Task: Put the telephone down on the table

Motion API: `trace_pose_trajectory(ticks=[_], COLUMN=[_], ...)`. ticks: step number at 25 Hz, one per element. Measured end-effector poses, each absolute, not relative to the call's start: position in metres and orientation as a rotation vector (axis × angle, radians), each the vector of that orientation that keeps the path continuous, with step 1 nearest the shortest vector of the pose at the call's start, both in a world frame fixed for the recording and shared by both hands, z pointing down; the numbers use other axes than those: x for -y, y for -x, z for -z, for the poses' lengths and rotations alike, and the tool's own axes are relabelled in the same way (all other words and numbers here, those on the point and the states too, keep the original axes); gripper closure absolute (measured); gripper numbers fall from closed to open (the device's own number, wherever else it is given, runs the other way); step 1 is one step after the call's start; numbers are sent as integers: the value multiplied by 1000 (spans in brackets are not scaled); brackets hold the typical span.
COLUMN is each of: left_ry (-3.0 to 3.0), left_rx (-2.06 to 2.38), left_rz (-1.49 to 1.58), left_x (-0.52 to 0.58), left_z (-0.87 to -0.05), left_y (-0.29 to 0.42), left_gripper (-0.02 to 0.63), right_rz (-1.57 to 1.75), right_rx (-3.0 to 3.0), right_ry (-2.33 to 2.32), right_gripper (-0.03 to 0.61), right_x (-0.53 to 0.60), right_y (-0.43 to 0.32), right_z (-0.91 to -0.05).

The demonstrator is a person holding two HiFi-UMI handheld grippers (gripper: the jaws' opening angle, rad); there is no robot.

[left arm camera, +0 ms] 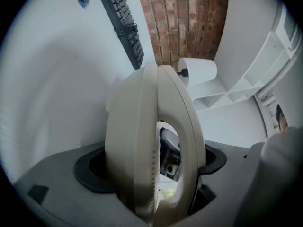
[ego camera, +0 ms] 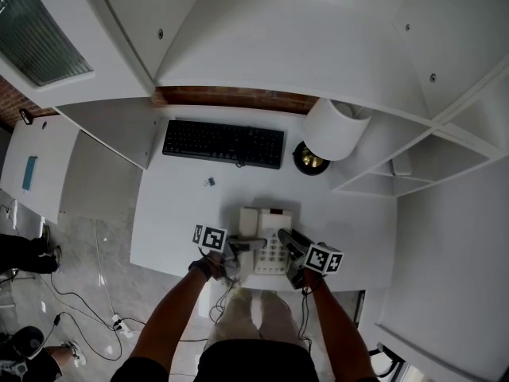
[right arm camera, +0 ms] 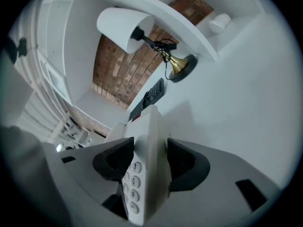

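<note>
At the near edge of the white table (ego camera: 179,213), you held the telephone (ego camera: 266,253) from both sides, left gripper (ego camera: 241,246) clamped on its handset side, right gripper (ego camera: 288,243) on its keypad edge, its length pointing toward the keyboard (ego camera: 223,143); contact with the tabletop was unclear.

free: table (ego camera: 171,229) left of telephone (ego camera: 269,228) | obstacles: keyboard (ego camera: 223,143), lamp (ego camera: 338,130), perhaps 1 clip (ego camera: 209,182)
</note>
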State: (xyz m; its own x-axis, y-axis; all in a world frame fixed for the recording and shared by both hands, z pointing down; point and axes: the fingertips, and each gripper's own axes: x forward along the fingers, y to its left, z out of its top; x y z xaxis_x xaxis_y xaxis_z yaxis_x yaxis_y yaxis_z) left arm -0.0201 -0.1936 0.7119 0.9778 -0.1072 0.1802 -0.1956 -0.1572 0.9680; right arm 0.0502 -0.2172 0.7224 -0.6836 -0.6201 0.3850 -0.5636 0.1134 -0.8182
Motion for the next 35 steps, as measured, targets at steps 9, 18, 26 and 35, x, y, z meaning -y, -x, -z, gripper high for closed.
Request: trace_pose_trajectory(ticks=[9,18,26,35], left_ry=[-1838,-1852,-1848,-1876], left_rx=[311,372,438,511], left_rz=[-143,-186,-248,-241], left_x=[188,189,192,195], left_z=[-715,-717,-717,-719], left_y=[15,14,10,0], left_gripper=[137,138,138,138], right_rz=[1548,1582,1577,1536], right_rx=[-2436,-2310,-2197,-2134], right_ry=[1315,1279,1286,1344], right_gripper=[370,410,456,468], right_x=[209,201,202,202], right_y=[-60,-67,-80,-95], right_z=[-724,-721,-719,-718])
